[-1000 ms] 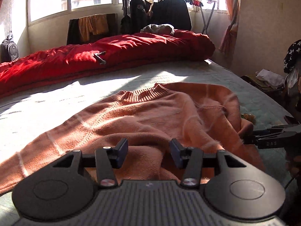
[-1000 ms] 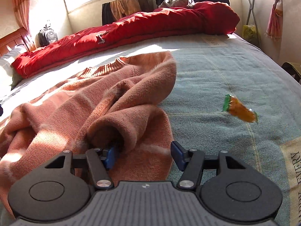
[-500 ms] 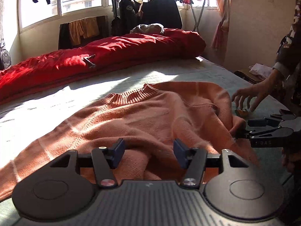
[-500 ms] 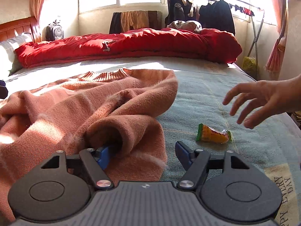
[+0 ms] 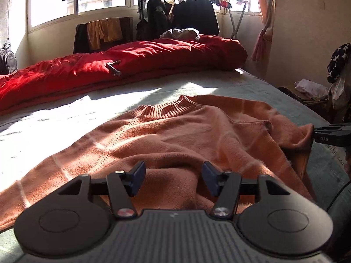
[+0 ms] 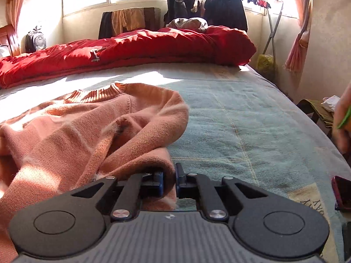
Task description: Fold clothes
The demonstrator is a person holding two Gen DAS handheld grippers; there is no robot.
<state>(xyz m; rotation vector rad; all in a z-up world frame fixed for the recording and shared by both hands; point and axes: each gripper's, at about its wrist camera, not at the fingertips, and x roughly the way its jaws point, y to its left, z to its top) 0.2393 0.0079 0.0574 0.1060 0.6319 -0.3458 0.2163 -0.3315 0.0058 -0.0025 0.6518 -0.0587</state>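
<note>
Both jaws of the right gripper point(image 6: 169, 176) pinch the sweater's point(image 6: 92, 129) edge.

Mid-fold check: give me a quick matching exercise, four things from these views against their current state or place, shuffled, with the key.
Things:
1. left gripper
2. right gripper
3. sweater
4. red quilt

States:
A. bunched along the far side of the bed
B. shut on a sweater edge
C. open, jaws apart over the knit
D. spread out, collar pointing away

Pairs: 1-C, 2-B, 3-D, 4-A
</note>
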